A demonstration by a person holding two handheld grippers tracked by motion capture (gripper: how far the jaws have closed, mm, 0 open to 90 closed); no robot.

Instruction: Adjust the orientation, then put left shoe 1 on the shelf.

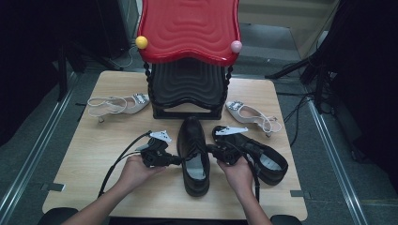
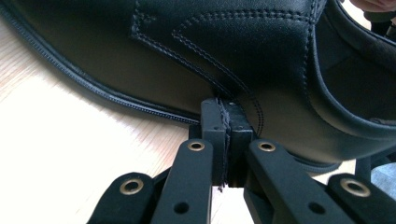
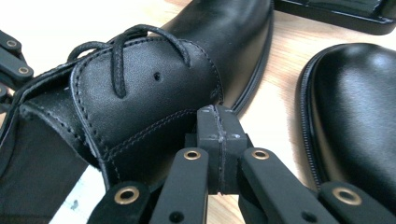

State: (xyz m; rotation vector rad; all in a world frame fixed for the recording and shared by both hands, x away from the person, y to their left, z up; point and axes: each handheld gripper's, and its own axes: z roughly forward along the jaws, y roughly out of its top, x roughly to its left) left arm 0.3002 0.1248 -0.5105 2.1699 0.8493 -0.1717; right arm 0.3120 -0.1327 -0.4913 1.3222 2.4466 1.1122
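Note:
A black leather lace-up shoe (image 1: pixel 195 154) lies mid-table, toe pointing away from me. My left gripper (image 1: pixel 179 160) is at its left flank and my right gripper (image 1: pixel 209 150) at its right flank. In the left gripper view the shut jaws (image 2: pixel 226 109) touch the shoe's side (image 2: pixel 210 46) just above the sole seam. In the right gripper view the shut jaws (image 3: pixel 216 116) rest against the quarter (image 3: pixel 140 79) below the loose lace (image 3: pixel 116 60). I see nothing held in either. A second black shoe (image 1: pixel 263 157) (image 3: pixel 355 107) lies to the right.
A shoe rack with a red top shelf (image 1: pixel 187 28) and a black lower shelf (image 1: pixel 187 86) stands at the back of the wooden table (image 1: pixel 94 154). One silver slingback heel (image 1: pixel 119 104) lies left of it, another (image 1: pixel 251 115) to its right.

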